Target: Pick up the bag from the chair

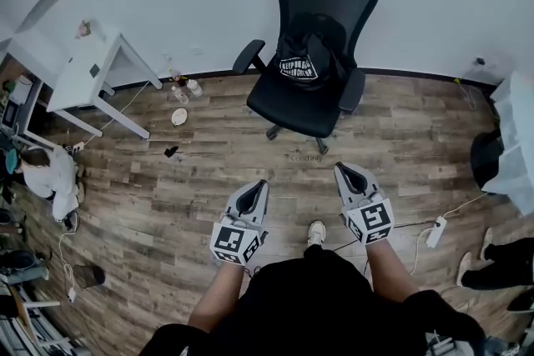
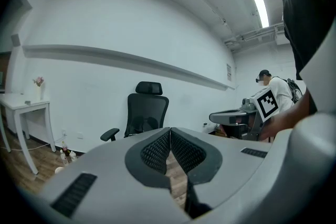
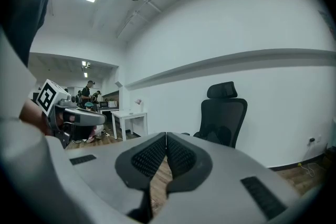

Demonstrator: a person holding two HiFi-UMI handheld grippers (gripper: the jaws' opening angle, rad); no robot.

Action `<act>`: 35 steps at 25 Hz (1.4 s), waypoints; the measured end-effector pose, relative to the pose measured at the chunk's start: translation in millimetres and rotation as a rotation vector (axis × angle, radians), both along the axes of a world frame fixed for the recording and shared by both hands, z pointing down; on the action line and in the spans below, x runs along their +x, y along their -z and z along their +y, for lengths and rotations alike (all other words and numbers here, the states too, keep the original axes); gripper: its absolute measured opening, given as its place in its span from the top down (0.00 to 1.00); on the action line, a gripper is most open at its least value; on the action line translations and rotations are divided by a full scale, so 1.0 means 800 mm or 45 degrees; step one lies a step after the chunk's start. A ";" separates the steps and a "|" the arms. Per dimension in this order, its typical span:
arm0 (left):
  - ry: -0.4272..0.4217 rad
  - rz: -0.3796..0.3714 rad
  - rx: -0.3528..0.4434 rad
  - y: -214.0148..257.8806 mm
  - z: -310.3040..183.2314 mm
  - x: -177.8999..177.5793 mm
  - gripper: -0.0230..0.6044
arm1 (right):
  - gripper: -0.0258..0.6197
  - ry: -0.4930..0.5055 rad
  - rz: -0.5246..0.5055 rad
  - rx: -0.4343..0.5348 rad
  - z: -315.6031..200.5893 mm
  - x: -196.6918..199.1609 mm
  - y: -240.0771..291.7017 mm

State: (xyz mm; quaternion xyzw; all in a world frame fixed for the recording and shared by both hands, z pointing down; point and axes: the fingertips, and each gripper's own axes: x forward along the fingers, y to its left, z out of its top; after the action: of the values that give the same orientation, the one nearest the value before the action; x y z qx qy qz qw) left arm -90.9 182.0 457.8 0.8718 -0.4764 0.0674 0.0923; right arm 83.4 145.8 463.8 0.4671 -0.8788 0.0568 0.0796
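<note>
Bag (image 1: 304, 54) lettering too small, illegible.

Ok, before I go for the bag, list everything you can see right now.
office chair: one, black, by the far wall, seat towards us
bag: one, black with white print, on the chair seat against the backrest
table: one, white, far left
bottles: small, on the floor by the wall left of the chair; count unclear
power strip: one, white, on the floor at right
bystander: one, white top, low at the left edge
left gripper: one, grey, fingers closed tip to tip, nothing between them
right gripper: one, grey, fingers closed tip to tip, nothing between them
</note>
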 end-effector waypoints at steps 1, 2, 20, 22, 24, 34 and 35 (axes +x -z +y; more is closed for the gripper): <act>-0.003 -0.005 -0.002 0.002 -0.008 0.005 0.93 | 0.93 0.005 -0.002 -0.004 -0.008 0.005 -0.002; -0.006 -0.009 -0.001 0.005 -0.016 0.009 0.93 | 0.93 0.009 -0.004 -0.008 -0.016 0.010 -0.003; -0.008 0.113 0.037 0.022 -0.172 -0.023 0.93 | 0.93 0.073 0.057 -0.026 -0.151 -0.037 -0.006; -0.044 0.110 0.044 0.026 -0.195 -0.030 0.93 | 0.93 0.053 0.057 -0.032 -0.176 -0.051 -0.005; -0.088 0.092 0.047 0.028 -0.220 -0.038 0.93 | 0.93 0.033 0.061 -0.033 -0.201 -0.066 -0.002; -0.210 0.114 0.032 0.033 -0.298 -0.086 0.93 | 0.93 -0.030 0.106 -0.047 -0.272 -0.132 0.000; -0.224 0.113 0.027 0.031 -0.303 -0.088 0.93 | 0.93 -0.039 0.105 -0.053 -0.276 -0.135 0.000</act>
State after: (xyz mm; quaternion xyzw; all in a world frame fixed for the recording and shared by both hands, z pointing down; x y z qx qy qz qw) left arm -161.2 -60.2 432.9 0.9133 -0.3942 0.0316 0.0978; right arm -24.8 -75.2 463.8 0.4808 -0.8661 0.0569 0.1246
